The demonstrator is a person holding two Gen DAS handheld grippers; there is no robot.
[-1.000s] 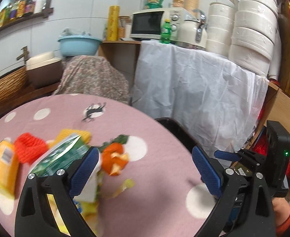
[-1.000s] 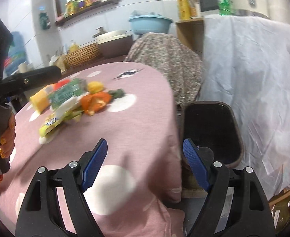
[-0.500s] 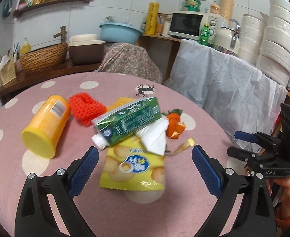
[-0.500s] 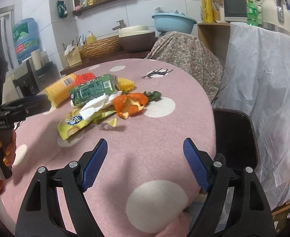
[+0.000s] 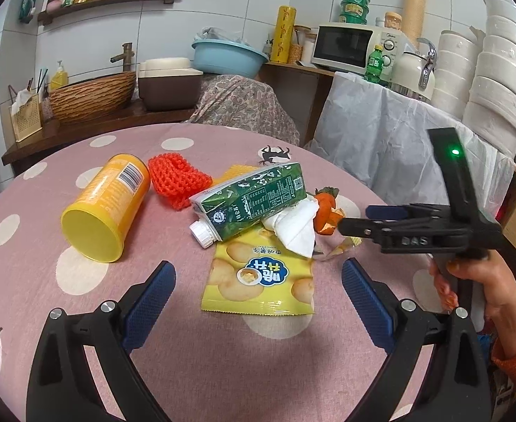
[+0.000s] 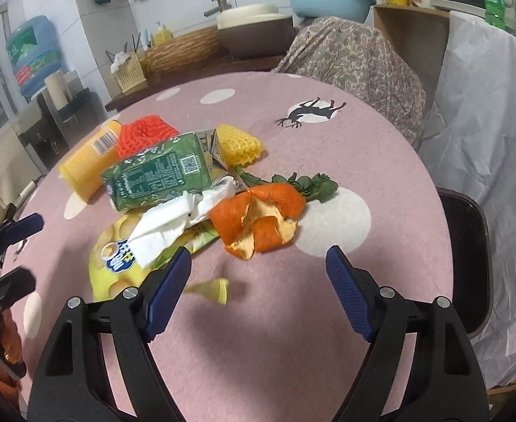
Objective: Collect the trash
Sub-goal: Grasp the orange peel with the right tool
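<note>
Both views have swung from the desk's edge onto the trash pile around the green carton (image 5: 254,198). Left hand-held gripper (image 5: 258,302) gapes empty just short of the yellow snack bag (image 5: 258,281) below the carton; right hand-held gripper (image 6: 258,288) stands wide, empty, near the orange peel (image 6: 258,218) right of the carton.

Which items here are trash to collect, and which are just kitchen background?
Trash on the table: yellow canister, red foam net, yellow foam net, green carton, tissue, orange peel, snack bag, dark bin.

Background: blue basin, microwave, wicker basket, green bottle.
</note>
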